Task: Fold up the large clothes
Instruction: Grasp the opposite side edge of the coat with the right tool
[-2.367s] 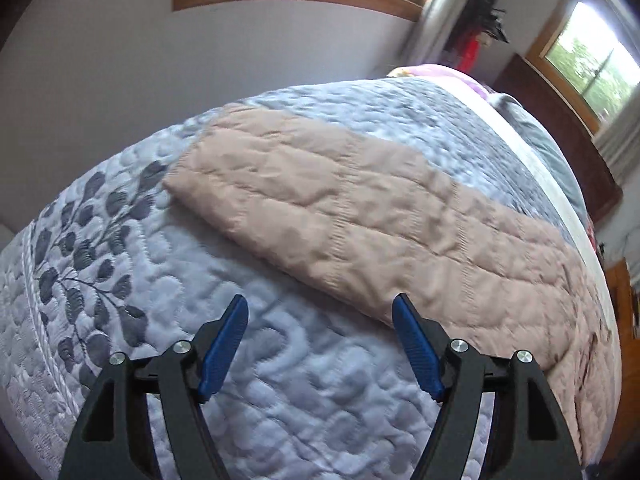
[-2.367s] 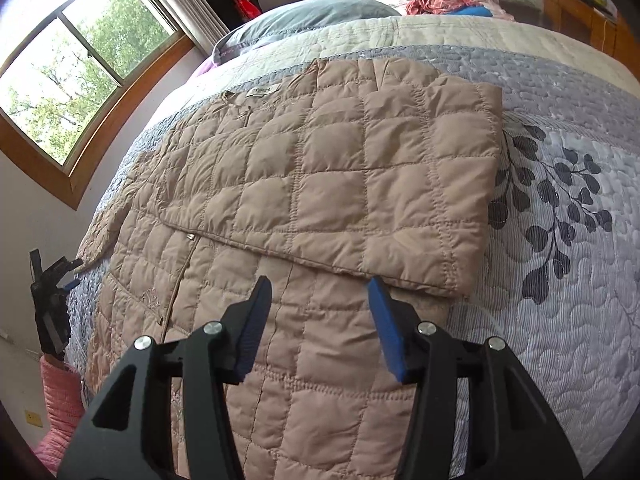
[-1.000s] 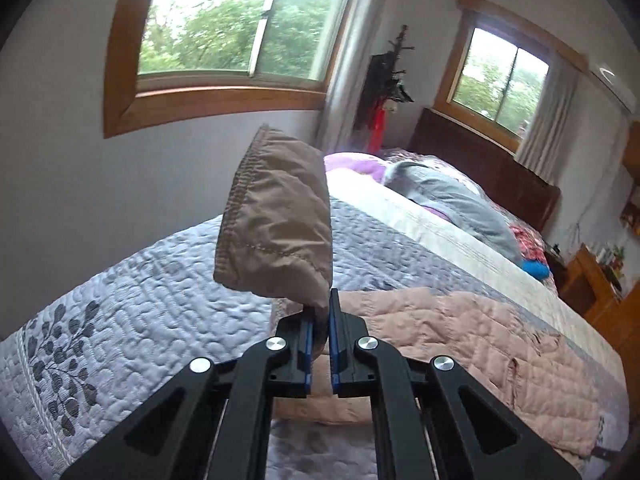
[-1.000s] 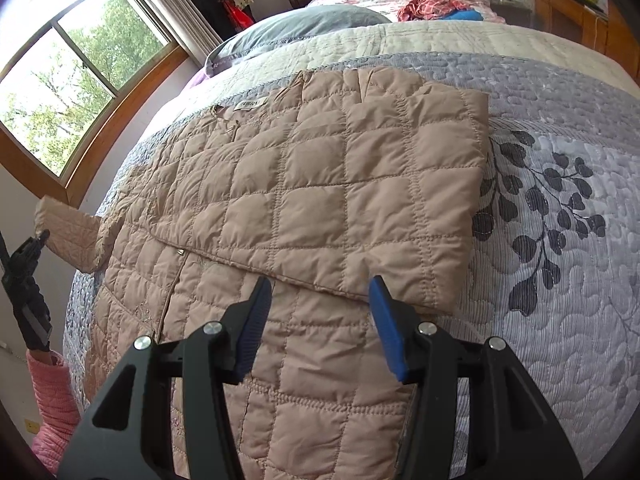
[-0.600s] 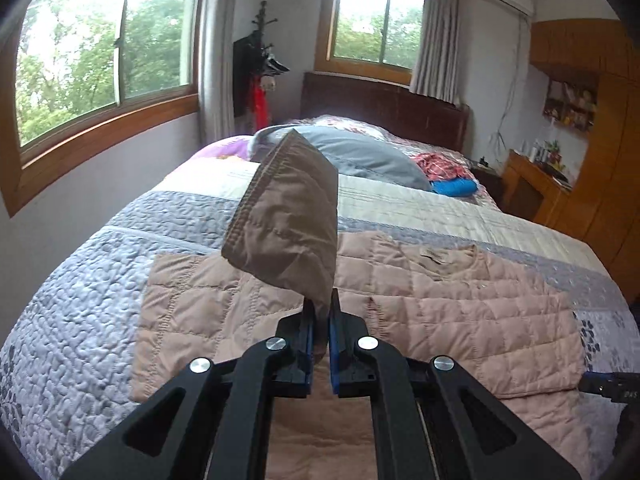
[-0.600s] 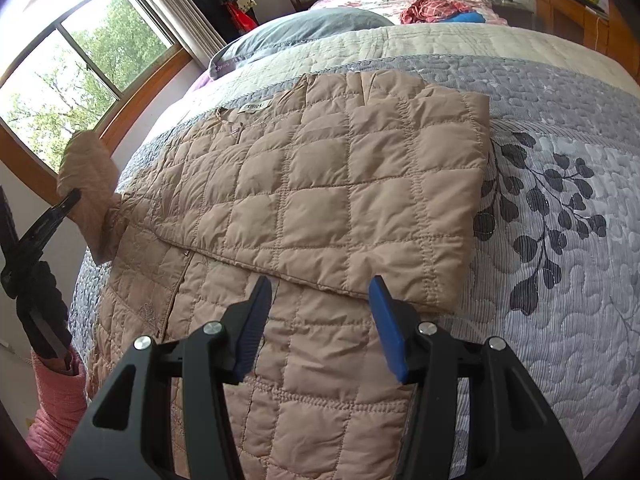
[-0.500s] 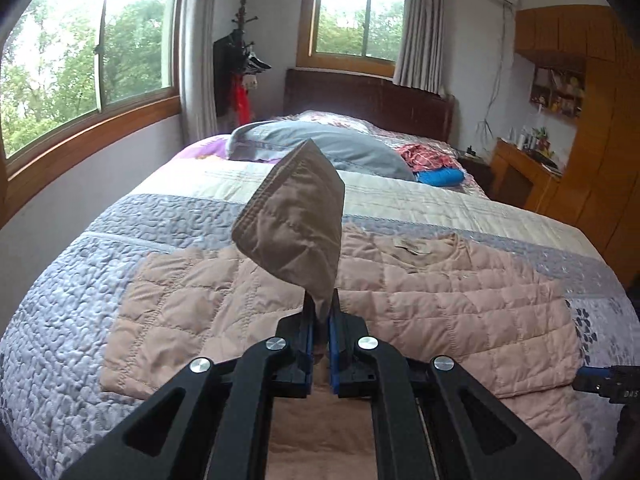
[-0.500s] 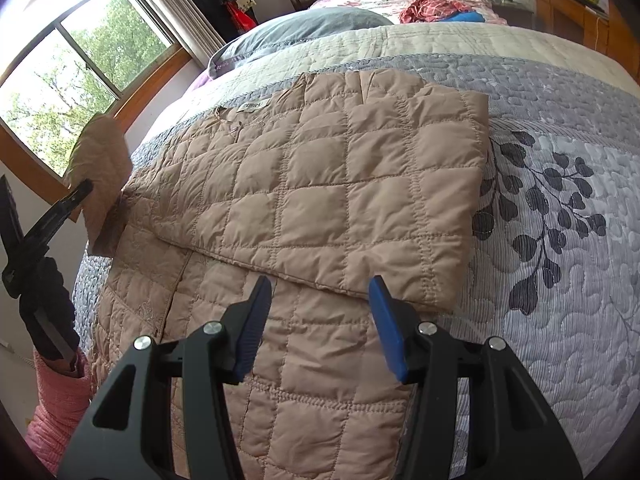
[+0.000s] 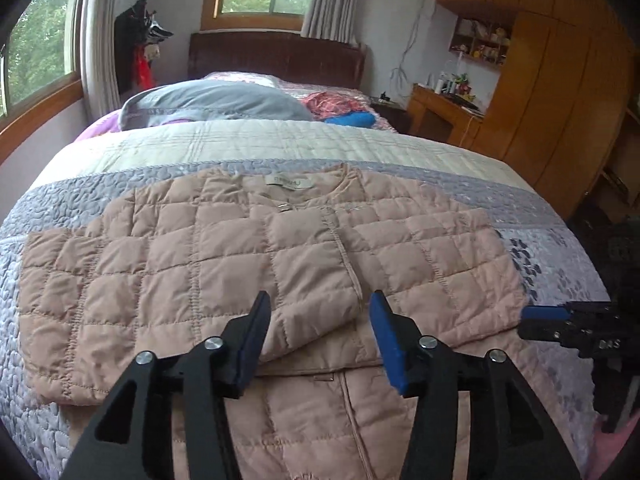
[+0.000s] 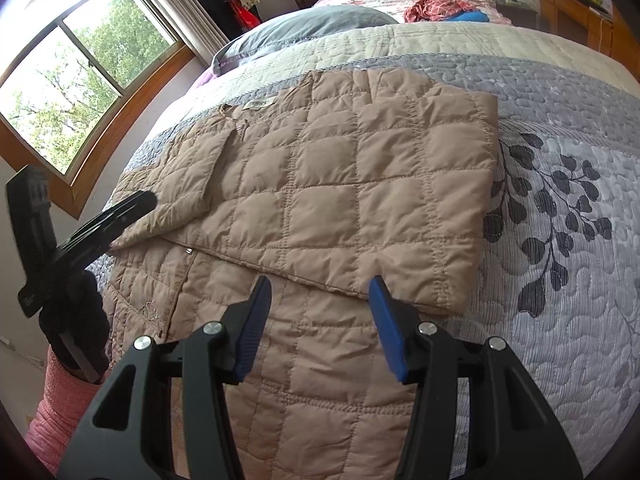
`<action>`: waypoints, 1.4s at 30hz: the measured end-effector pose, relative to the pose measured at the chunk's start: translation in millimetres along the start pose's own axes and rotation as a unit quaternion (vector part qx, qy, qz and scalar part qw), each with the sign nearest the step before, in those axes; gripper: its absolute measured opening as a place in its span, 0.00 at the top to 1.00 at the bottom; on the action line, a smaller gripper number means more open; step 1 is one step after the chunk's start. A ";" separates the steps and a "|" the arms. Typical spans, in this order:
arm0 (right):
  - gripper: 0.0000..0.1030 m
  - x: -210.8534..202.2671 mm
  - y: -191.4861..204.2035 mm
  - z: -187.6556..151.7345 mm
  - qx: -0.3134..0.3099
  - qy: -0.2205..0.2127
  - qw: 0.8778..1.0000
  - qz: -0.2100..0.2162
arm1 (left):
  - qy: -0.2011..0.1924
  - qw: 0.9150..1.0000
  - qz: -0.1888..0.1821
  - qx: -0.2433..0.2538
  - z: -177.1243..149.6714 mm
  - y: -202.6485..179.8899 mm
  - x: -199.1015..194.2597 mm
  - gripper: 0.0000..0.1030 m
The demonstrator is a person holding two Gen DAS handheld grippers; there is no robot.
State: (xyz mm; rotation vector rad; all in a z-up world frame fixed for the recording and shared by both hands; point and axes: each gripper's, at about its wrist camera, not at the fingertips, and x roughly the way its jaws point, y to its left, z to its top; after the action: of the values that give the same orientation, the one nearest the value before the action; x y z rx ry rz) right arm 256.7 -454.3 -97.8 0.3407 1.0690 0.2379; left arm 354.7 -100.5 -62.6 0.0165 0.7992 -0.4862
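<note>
A beige quilted jacket lies flat on the bed, collar toward the pillows, with both sleeves folded across its front. My left gripper hovers over the jacket's middle. Its jaws are opening and nothing is pinched between them. The left sleeve's cuff rests on the jacket just below the fingers. In the right wrist view the left gripper sits at the jacket's left edge beside that folded sleeve. My right gripper stands open and empty above the jacket's lower front, near the right sleeve's cuff.
The grey-and-cream quilt covers the bed. At the head lie a grey pillow and red and blue clothes. A wooden desk and wardrobe stand on the right, windows and a coat rack on the left.
The left gripper carried the sleeve cuff from the bed's left side over the jacket front, lowered it and let go, its jaws parting. The right gripper stayed still.
</note>
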 end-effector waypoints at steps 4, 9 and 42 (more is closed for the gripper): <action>0.50 3.2 17.4 11.2 -0.010 0.006 1.000 0.018 | -0.005 0.999 0.036 -0.014 1.1 23.2 -26.5 0.46; 0.50 26.7 51.1 38.4 -0.023 0.038 0.997 0.057 | 0.057 0.984 0.156 -0.068 -0.8 92.0 -16.8 0.47; 0.92 -8.2 69.1 83.2 -0.040 -0.009 0.998 0.038 | 0.048 0.987 0.138 -0.070 2.9 96.6 -17.3 0.48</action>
State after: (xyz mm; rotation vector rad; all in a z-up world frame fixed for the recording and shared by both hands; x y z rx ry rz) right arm 324.8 -406.5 -28.3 0.3112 1.0267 0.3441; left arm 387.4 -7.9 -64.7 0.0205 0.9094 -0.1664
